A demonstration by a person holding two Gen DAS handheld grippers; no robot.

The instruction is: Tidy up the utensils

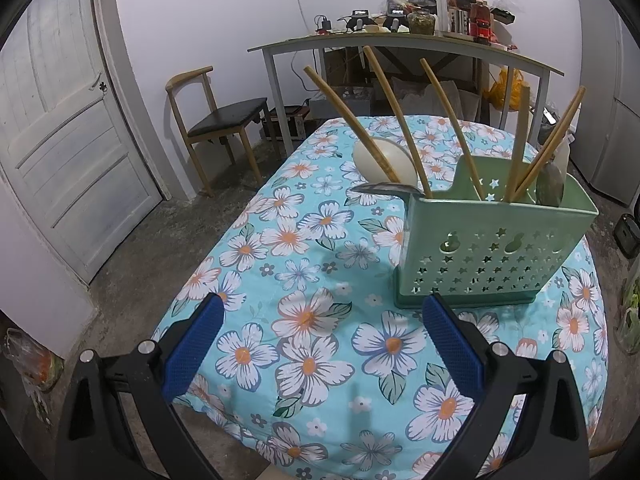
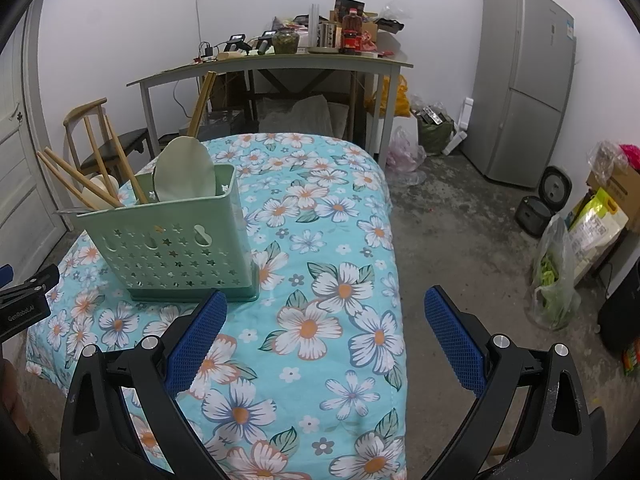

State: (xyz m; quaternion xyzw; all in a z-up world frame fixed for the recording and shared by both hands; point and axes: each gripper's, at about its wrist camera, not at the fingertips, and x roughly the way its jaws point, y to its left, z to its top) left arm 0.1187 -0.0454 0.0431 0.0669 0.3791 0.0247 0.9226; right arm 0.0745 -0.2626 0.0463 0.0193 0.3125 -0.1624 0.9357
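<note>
Left wrist view: left gripper [image 1: 322, 338] held wide apart, empty, just before the green utensil holder [image 1: 496, 248] on the floral tablecloth [image 1: 304, 320]. Chopsticks [image 1: 452, 128] and spoon [image 2: 186, 170] stand inside the holder. Right gripper [image 2: 326, 332] likewise spread, empty, right of the holder.

A green holder [image 1: 496, 240] with star holes stands upright on the bench. Wooden chopsticks [image 1: 400, 120] and spoons [image 2: 186, 172] lean inside it.
</note>
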